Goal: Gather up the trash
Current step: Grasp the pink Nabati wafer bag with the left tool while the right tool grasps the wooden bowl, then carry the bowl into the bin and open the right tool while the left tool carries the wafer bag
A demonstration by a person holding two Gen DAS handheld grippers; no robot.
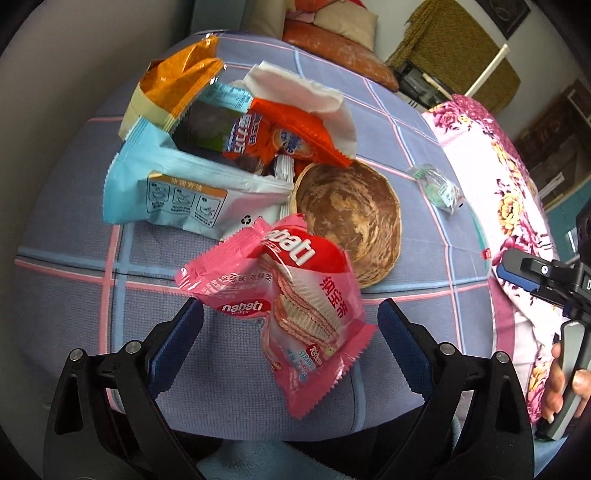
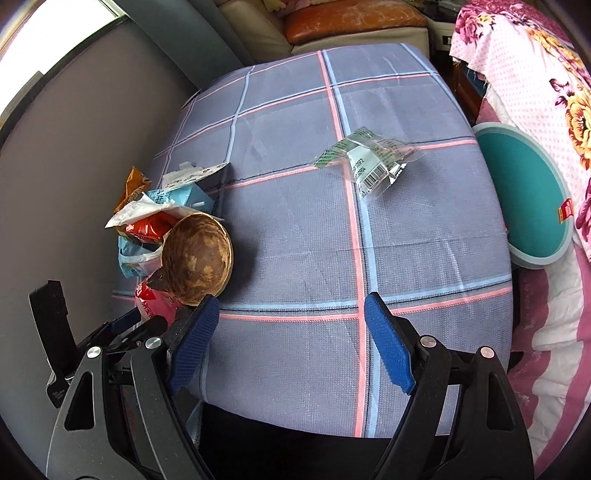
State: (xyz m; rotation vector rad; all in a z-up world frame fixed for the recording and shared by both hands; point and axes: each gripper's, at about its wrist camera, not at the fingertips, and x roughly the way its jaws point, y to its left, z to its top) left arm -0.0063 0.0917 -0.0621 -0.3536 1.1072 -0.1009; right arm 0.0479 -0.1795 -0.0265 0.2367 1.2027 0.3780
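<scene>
A pink Nabati wafer wrapper (image 1: 295, 299) lies between the wide-open jaws of my left gripper (image 1: 291, 328); neither pad touches it. Beyond it is a pile of wrappers: a light blue one (image 1: 166, 188), an orange-red one (image 1: 295, 129) and an orange-yellow bag (image 1: 177, 85), beside a brown wooden bowl (image 1: 351, 225). A small clear green wrapper (image 2: 365, 158) lies alone on the cloth, far ahead of my open, empty right gripper (image 2: 290, 339). It also shows in the left wrist view (image 1: 439, 188). The bowl (image 2: 199, 254) and the pile (image 2: 155, 214) show at the right wrist view's left.
The table has a blue-grey checked cloth (image 2: 295, 221). A grey wall (image 2: 74, 166) runs along its left. A floral blanket (image 1: 498, 184) and a teal round lid (image 2: 524, 195) sit to the right. A sofa with an orange cushion (image 2: 351, 18) stands beyond the far edge.
</scene>
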